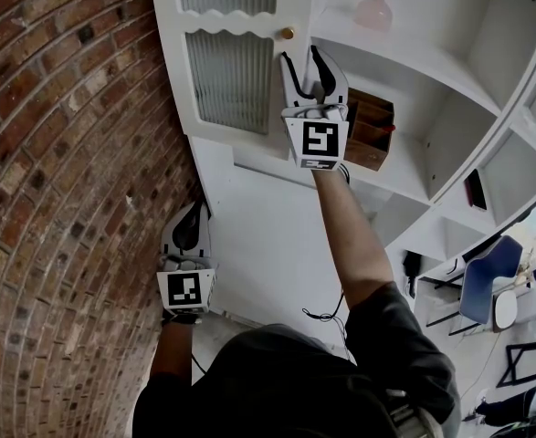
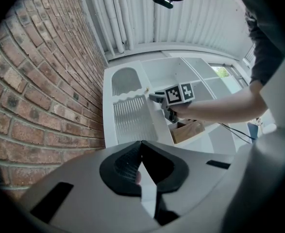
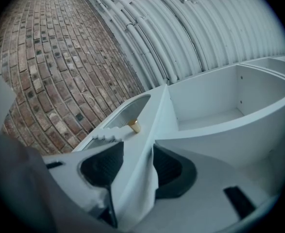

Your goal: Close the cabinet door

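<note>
The white cabinet door (image 1: 231, 80) has ribbed glass panels and a small brass knob (image 1: 287, 33). It stands open at the cabinet's left side, next to the brick wall. My right gripper (image 1: 306, 62) is raised to the door's free edge just below the knob. In the right gripper view the door's edge (image 3: 138, 178) runs between the two pads, and the right gripper (image 3: 137, 152) is shut on it, with the knob (image 3: 134, 126) just ahead. My left gripper (image 1: 193, 210) hangs low beside the wall, shut and holding nothing. From the left gripper (image 2: 141, 144) view, the door (image 2: 132, 115) and the right gripper (image 2: 157, 98) show ahead.
The brick wall (image 1: 57, 199) lies close on the left. Open white shelves behind the door hold a brown wooden box (image 1: 370, 130) and a pink bottle (image 1: 374, 12). A blue chair (image 1: 491, 281) stands at the lower right.
</note>
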`<state>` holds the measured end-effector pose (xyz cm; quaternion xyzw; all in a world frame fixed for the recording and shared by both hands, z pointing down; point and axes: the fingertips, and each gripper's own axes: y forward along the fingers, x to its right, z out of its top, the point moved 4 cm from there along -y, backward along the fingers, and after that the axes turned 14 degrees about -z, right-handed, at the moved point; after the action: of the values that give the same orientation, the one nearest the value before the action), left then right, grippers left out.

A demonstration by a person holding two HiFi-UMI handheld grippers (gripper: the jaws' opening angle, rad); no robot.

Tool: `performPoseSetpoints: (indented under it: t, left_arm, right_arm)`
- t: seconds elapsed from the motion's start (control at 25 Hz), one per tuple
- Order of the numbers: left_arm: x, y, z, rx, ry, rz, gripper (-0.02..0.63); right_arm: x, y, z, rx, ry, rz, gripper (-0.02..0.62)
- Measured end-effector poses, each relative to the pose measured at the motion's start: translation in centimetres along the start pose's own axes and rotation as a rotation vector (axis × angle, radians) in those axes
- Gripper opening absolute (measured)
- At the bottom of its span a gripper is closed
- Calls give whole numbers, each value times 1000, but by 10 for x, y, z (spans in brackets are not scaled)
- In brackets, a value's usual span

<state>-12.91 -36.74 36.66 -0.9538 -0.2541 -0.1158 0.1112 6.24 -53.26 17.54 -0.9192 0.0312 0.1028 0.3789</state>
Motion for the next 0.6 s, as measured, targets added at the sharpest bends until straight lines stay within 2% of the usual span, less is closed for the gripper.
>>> performPoseSetpoints:
  t: [0.6]
  left_arm:
    - [2, -3, 7, 18, 6, -9, 2]
  right_arm:
    - [1, -16, 7, -34, -6, -13, 181]
